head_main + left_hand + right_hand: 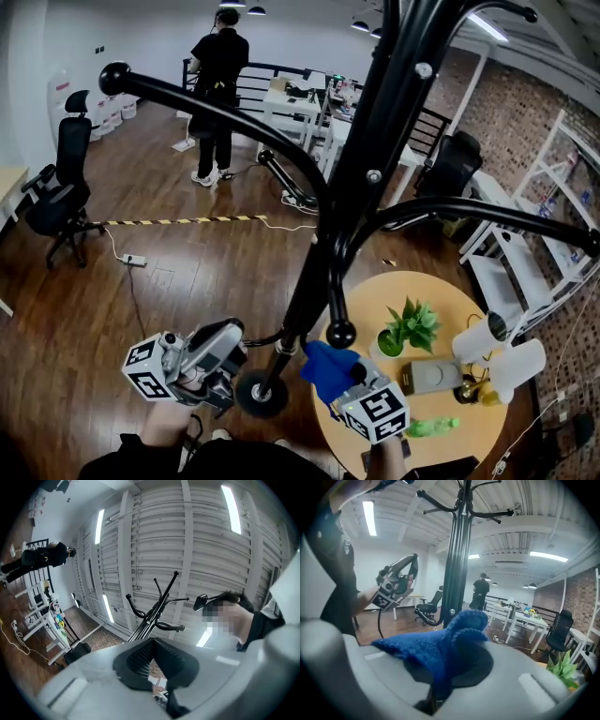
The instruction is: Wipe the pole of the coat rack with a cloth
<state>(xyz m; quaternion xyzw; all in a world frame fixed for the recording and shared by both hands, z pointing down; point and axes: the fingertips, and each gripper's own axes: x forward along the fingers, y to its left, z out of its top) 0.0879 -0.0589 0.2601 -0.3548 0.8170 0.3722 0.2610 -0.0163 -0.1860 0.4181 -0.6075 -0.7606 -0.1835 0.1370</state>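
The black coat rack pole runs from the top right down to its round base on the wood floor. My right gripper is shut on a blue cloth. The cloth sits just right of the pole's lower part, under a hook knob. In the right gripper view the cloth bunches over the jaws and the pole stands just behind it. My left gripper hovers left of the pole near the base, shut and holding nothing. The left gripper view looks up at the rack.
A round wooden table at the right holds a potted plant and a green bottle. Curved rack arms reach out overhead. A person stands far back. An office chair is at the left and white shelves at the right.
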